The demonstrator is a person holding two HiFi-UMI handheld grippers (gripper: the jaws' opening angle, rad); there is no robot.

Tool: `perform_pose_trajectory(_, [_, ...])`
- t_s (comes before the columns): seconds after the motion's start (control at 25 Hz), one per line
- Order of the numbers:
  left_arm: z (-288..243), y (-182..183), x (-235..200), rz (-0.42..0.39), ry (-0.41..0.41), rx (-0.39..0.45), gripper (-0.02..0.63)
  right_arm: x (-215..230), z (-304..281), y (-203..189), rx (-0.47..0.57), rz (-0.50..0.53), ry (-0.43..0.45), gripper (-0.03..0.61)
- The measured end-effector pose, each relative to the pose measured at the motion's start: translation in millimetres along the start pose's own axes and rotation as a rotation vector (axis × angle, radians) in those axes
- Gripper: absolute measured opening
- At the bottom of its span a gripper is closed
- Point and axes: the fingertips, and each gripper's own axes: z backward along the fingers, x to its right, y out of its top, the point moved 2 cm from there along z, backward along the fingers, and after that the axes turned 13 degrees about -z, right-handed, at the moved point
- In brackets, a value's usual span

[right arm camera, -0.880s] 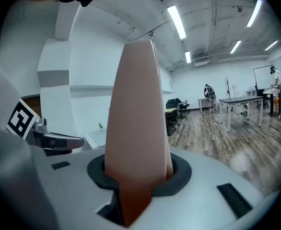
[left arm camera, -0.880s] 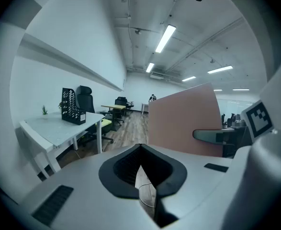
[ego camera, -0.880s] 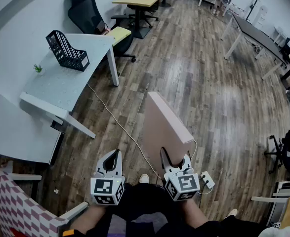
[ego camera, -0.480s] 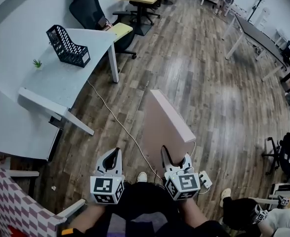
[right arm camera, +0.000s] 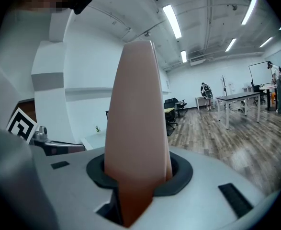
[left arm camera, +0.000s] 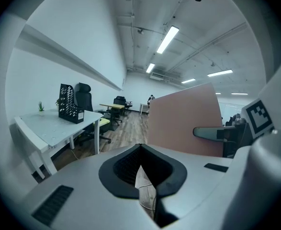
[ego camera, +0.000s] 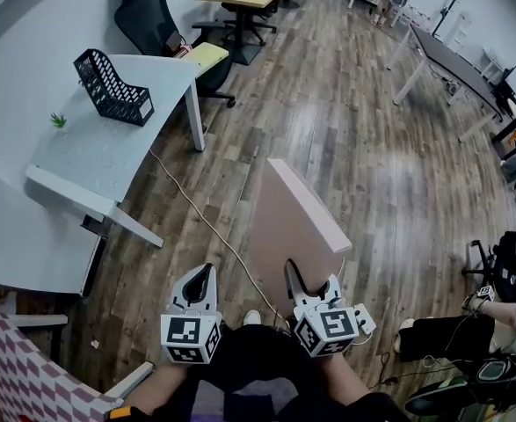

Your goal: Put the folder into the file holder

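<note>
Folder [ego camera: 294, 225], pink and flat, is gripped at its lower end by the right tongs [ego camera: 313, 281]. The jaws are closed on it from both sides, with the folder's edge filling the gap in the right gripper view. The folder is held up in the air and tilted away from the person, over the wood floor [ego camera: 354, 139]. It is well apart from the file holder [ego camera: 112, 88].

The left tongs [ego camera: 201, 276] are held just beside the right ones. Their jaws are brought together to a thin slit and nothing is held between them.

The black mesh file holder is set on the white tabletop [ego camera: 108, 152], far up and to the left in the head view. A small green plant [ego camera: 58, 120] is seen near it on the same tabletop. A black office chair [ego camera: 152, 16] is placed behind the tabletop. A pale cable [ego camera: 207, 224] is laid across the floor from under the tabletop toward the person's feet.
</note>
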Motion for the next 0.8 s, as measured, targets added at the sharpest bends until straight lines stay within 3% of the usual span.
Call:
perform_pose_trajectory(0.32, [-30.1,18.3,-47.9,-0.018,-0.048,0.029,0.009,-15.2,-40.4,19.9,0.061,-0.019,-0.055,0.146])
perform_pose_trajectory(0.8, [-40.5,54.5,-168.3,-0.006,-0.043,0.079,0.009,-103.1,-127.7,59.7,0.1,0.024,-0.038,0.146])
